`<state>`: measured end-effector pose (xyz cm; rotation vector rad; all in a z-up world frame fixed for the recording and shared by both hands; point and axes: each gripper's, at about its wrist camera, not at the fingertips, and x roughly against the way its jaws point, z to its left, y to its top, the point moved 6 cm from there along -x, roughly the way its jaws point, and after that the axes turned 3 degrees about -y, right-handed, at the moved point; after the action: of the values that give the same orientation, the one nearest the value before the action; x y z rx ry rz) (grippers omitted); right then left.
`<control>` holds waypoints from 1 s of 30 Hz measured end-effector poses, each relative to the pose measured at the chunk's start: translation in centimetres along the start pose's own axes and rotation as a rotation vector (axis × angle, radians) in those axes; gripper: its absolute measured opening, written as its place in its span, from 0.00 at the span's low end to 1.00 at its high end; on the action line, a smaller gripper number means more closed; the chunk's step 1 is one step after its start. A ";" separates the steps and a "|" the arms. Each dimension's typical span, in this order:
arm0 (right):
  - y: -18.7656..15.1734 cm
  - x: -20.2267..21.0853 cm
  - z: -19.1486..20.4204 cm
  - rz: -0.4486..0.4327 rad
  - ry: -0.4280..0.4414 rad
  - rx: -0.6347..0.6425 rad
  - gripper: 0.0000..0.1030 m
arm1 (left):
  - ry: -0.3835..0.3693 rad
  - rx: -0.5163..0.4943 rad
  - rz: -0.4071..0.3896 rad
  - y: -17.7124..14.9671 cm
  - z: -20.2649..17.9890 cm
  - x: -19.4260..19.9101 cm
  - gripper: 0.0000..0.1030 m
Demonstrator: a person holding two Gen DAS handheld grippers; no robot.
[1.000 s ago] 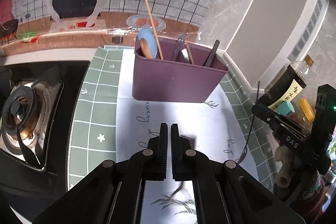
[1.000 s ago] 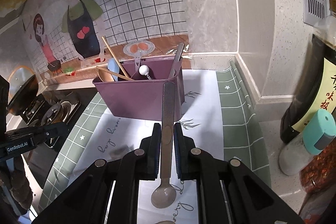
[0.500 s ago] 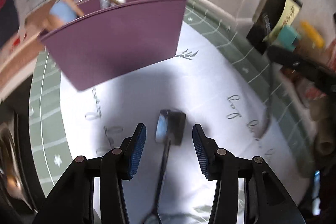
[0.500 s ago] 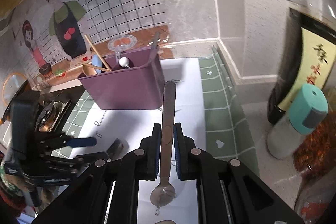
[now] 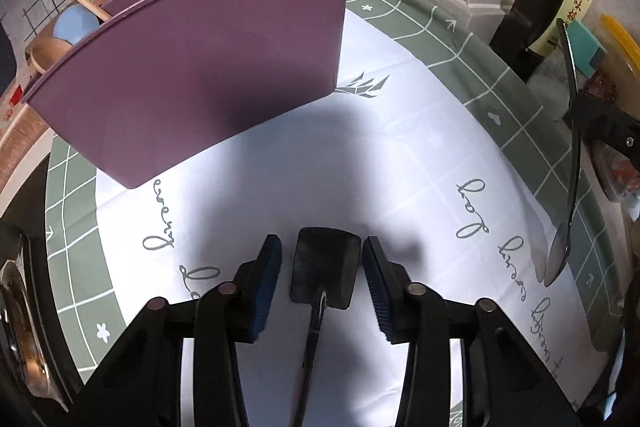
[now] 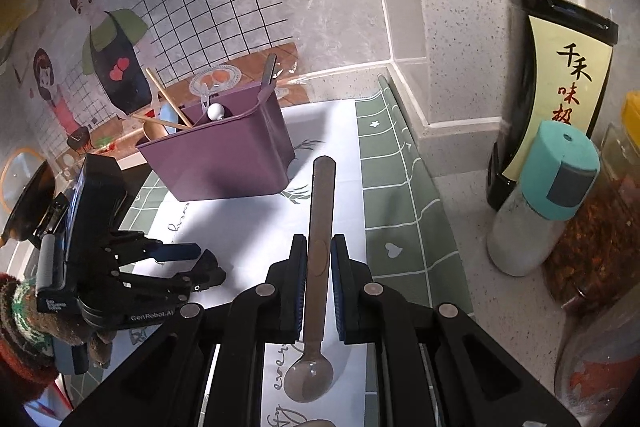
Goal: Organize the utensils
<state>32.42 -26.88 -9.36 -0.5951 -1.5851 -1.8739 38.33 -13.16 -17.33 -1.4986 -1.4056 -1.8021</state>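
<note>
Both grippers were black plastic linkages with round silver pivot screws and blue ribbed pads on the jaws. The left gripper carried white "GenRobot.AI" lettering on its body, and just behind that lettering sat a knitted glove in brown, green and red.

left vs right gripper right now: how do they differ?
The left gripper has its jaws apart and closing around a dark flat-headed utensil lying on the mat; the right gripper is clamped on a metal spoon, bowl toward the camera. Both are black with blue pads.
</note>
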 end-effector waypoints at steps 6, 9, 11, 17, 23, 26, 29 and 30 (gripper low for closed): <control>0.8 0.8 0.8 -0.024 0.006 0.018 0.10 | -0.023 0.098 -0.097 -0.3 0.6 1.8 0.33; 1.2 1.2 1.3 -0.037 0.007 0.036 0.10 | -0.030 0.174 -0.200 -0.9 1.4 4.7 0.32; 1.3 1.2 1.6 -0.040 0.006 0.043 0.10 | -0.025 0.224 -0.266 -1.3 2.0 6.6 0.32; 1.8 0.8 2.9 -0.047 0.024 0.057 0.08 | 0.018 0.326 -0.406 -1.9 4.3 10.4 0.32; 3.9 2.1 4.9 -0.113 0.070 0.066 0.04 | 0.041 0.352 -0.563 -1.8 6.6 16.3 0.32; 6.2 3.8 6.3 -0.178 0.091 0.090 0.04 | 0.032 0.355 -0.642 -0.7 7.3 19.8 0.32; 8.1 4.1 7.4 -0.192 0.083 0.135 0.04 | 0.028 0.357 -0.678 0.4 8.0 22.0 0.32; 8.5 3.9 7.4 -0.188 0.072 0.142 0.04 | 0.019 0.363 -0.682 0.5 8.3 22.5 0.32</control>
<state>35.19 -21.14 0.70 -0.3227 -1.7599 -1.8735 35.13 0.09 2.36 -0.8656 -2.2750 -1.7465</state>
